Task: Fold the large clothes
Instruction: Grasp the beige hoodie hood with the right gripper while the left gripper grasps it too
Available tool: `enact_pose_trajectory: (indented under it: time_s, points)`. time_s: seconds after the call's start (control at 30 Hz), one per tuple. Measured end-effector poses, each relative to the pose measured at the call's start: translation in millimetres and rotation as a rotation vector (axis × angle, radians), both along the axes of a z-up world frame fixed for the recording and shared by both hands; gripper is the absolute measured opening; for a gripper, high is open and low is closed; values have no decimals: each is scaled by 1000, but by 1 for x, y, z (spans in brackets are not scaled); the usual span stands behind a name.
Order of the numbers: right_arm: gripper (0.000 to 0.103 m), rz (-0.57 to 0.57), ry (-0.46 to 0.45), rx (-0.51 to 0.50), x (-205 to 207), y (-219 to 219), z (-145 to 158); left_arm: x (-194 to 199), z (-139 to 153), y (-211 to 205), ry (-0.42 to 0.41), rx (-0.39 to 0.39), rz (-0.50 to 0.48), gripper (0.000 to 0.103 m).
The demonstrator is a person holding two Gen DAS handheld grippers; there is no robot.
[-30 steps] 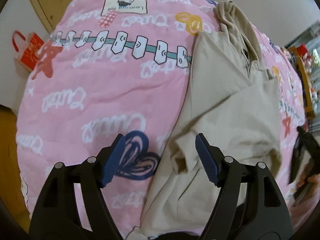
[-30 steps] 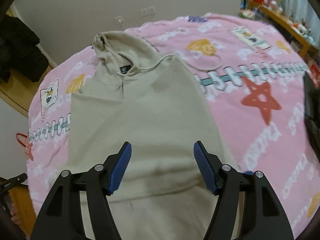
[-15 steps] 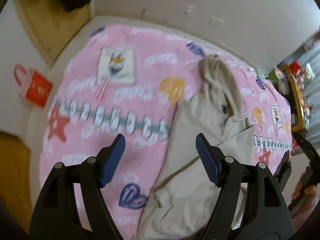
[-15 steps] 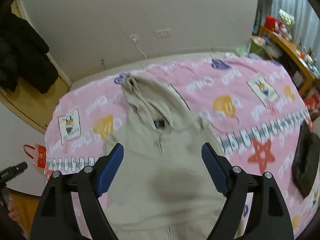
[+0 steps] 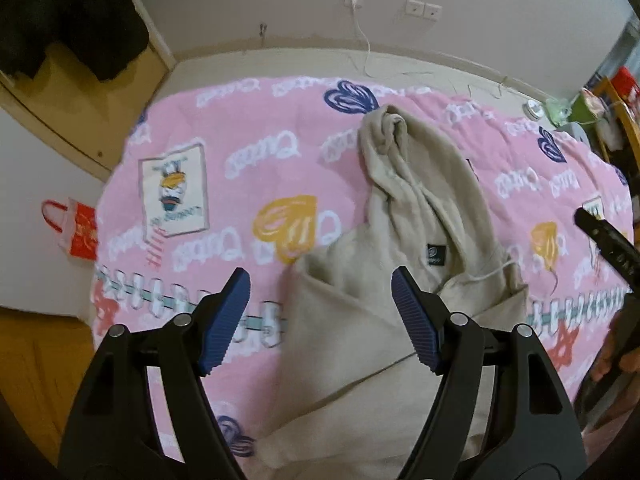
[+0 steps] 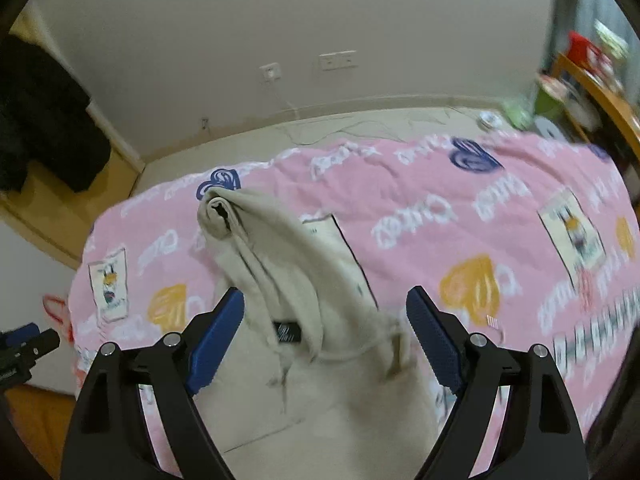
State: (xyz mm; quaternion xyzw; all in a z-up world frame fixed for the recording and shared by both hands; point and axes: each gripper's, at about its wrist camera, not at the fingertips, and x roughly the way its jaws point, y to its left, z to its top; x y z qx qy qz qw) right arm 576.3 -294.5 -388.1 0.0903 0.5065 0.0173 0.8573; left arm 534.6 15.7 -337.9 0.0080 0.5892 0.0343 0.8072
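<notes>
A beige hooded sweatshirt (image 5: 404,236) lies on a pink printed blanket (image 5: 248,168), hood pointing toward the far wall, sleeves folded in over the body. It also shows in the right wrist view (image 6: 288,280). My left gripper (image 5: 320,320) is open and empty, held above the sweatshirt's left shoulder. My right gripper (image 6: 324,340) is open and empty, held above the collar and its black label (image 6: 286,330). The right gripper's body shows at the right edge of the left wrist view (image 5: 608,240).
The blanket (image 6: 460,216) covers a bed. A red bag (image 5: 76,232) stands on the floor at the left. A white cable (image 5: 364,48) hangs from a wall socket. A wooden table with clutter (image 6: 588,80) stands at the far right. Dark clothes (image 5: 72,12) hang at the left.
Both grippers have lifted up and back from the sweatshirt, so the hood, far wall and floor now show. Both stay open and empty.
</notes>
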Motion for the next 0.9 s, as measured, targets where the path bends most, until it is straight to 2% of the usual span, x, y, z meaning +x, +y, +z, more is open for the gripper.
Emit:
enact_pose_trajectory:
  time_s: [0.17, 0.27, 0.4, 0.5, 0.57, 0.63, 0.73, 0.8, 0.9]
  points:
    - [81, 130, -21, 9, 35, 10, -23, 35, -23, -19, -28, 10, 25, 72]
    - [82, 177, -34, 13, 60, 19, -42, 56, -48, -21, -22, 9, 13, 74]
    - [85, 221, -29, 16, 96, 30, -78, 85, -98, -20, -14, 57, -103, 79]
    - [85, 279, -5, -49, 118, 42, -111, 119, -145, -13, -35, 76, -142, 79]
    - [85, 311, 12, -138, 130, 53, -131, 140, -167, -3, -48, 52, -103, 79]
    - [85, 342, 29, -214, 143, 66, -148, 159, -181, 1, -51, 7, -82, 79]
    - [85, 354, 58, -217, 160, 79, -164, 184, -190, -3, -77, -28, -88, 79]
    - [86, 372, 67, -243, 170, 91, -169, 202, -198, -10, -58, -50, -101, 79]
    - [85, 381, 71, -313, 184, 108, -178, 220, -208, -24, -40, -25, -103, 79]
